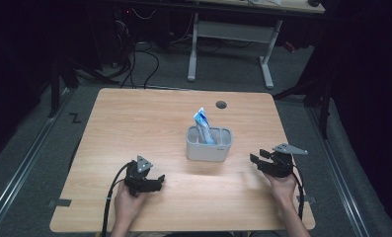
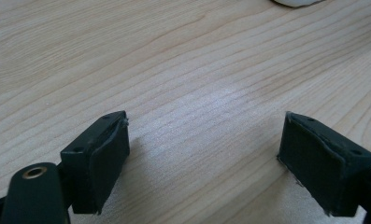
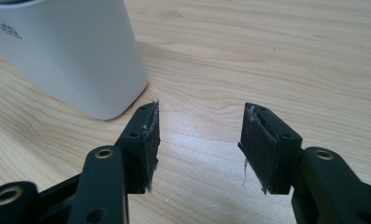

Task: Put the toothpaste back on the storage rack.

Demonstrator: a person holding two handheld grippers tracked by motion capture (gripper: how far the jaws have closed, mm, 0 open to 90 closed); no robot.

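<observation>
A grey holder (image 1: 209, 144) with compartments stands near the middle of the wooden table (image 1: 134, 118). A blue and white tube (image 1: 203, 126) sticks up out of its left compartment, leaning left. My left gripper (image 1: 157, 182) rests low over the table at front left, open, with bare wood between its jaws (image 2: 204, 154). My right gripper (image 1: 258, 159) sits to the right of the holder, open and holding nothing (image 3: 199, 140). In the right gripper view the holder's pale wall (image 3: 71, 56) rises just beyond the left jaw.
A round cable hole (image 1: 221, 104) sits in the table's far side. Beyond the table stands a white desk frame (image 1: 230, 44) with cables on the floor. A pale edge of the holder (image 2: 297, 2) peeks in at the top of the left gripper view.
</observation>
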